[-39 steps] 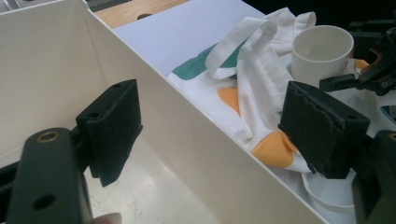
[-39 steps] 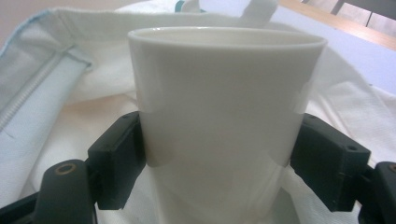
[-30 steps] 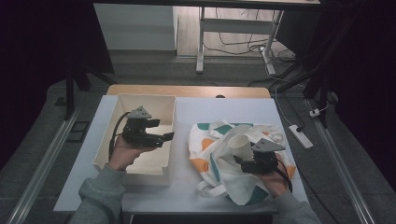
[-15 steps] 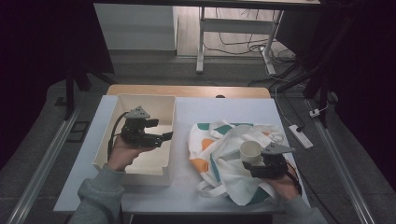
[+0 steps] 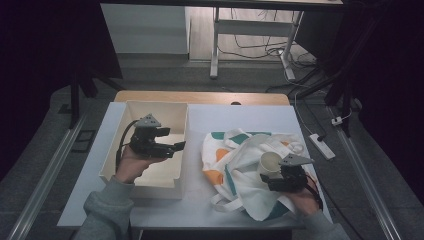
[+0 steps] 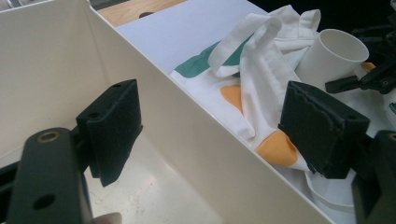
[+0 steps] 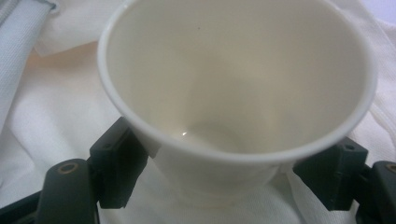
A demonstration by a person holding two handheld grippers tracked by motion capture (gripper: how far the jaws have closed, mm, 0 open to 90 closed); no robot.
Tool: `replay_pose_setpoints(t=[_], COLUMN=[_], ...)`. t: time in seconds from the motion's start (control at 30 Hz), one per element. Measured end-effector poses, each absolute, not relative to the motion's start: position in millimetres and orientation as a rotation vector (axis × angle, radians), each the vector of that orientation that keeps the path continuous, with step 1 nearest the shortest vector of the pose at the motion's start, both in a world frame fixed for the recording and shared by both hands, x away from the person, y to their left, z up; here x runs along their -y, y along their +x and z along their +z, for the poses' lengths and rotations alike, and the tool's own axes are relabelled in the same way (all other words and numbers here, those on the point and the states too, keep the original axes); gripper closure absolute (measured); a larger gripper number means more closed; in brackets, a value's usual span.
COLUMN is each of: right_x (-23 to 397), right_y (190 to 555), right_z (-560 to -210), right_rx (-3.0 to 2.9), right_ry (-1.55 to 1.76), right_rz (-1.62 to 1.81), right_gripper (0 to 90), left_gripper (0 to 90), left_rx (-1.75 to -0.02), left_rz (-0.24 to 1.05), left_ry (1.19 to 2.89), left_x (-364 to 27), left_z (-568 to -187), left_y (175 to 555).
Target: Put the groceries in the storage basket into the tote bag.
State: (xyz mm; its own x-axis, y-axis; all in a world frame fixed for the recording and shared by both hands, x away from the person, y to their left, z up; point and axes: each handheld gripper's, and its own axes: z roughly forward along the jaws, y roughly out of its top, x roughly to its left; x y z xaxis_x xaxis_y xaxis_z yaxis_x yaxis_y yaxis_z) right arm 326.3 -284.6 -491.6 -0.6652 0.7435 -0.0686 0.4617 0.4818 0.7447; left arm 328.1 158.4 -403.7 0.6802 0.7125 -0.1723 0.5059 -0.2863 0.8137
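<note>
- Right gripper (image 5: 274, 181): at the near right of the table (image 5: 240, 120), held over the cloth bag (image 5: 245, 165). Its jaws pinch a paper cup (image 5: 270, 163) by the lower wall, one jaw on each side; in the right gripper view the cup (image 7: 238, 88) sits between the two jaws with its open mouth turned toward the camera.
- Paper cup: white, empty, tilted, with its rim toward the table's middle. It hangs over the bag, close to the folds. Its rim stands free of the jaws.
- Cloth bag: white with green and orange patches, lying crumpled on the right half of the table. Its handles trail at the near edge and a loop (image 6: 252, 32) rises at the far side. Its left edge lies near the box (image 5: 150, 150), with a narrow strip of bare table between.
- Box: cream, open-topped, on the left half of the table, near its left edge. Its floor is bare, and its right wall (image 6: 187, 121) stands upright between the box floor and the bag.
- Left gripper (image 5: 172, 146): held over the box near its right wall, jaws spread wide and gripping nothing. In the left gripper view one jaw is over the box side and the other over the bag side, with the wall's top edge running between them.
- Open room: bare table beyond the bag and box, up to the wooden strip (image 5: 200, 96) at the far edge.
</note>
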Motion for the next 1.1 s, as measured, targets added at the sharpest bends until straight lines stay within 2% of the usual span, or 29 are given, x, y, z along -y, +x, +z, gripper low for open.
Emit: replay_pose_setpoints(t=[0.3, 0.53, 0.7, 1.1], right_x=[264.4, 267.9, 273.2, 291.4], right_y=[337.4, 337.7, 333.8, 316.8], right_z=[-491.8, -492.2, -486.8, -457.1], right_rx=[-2.374, -2.379, -2.351, -2.27], right_ry=[0.956, 0.984, 1.025, 0.995], right_rz=[1.005, 1.025, 1.027, 1.157], right_gripper=[22.8, 21.8, 10.2, 7.2], left_gripper=[20.7, 20.7, 20.7, 20.5], left_rx=[-0.945, -0.947, -0.941, -0.919], left_rz=[0.278, 0.275, 0.277, 0.263], left_ry=[1.957, 1.954, 1.954, 1.93], left_x=[-157.8, -158.8, -158.1, -155.5], left_z=[-404.0, -404.1, -403.6, -397.5], left_y=[328.5, 328.7, 328.2, 323.0])
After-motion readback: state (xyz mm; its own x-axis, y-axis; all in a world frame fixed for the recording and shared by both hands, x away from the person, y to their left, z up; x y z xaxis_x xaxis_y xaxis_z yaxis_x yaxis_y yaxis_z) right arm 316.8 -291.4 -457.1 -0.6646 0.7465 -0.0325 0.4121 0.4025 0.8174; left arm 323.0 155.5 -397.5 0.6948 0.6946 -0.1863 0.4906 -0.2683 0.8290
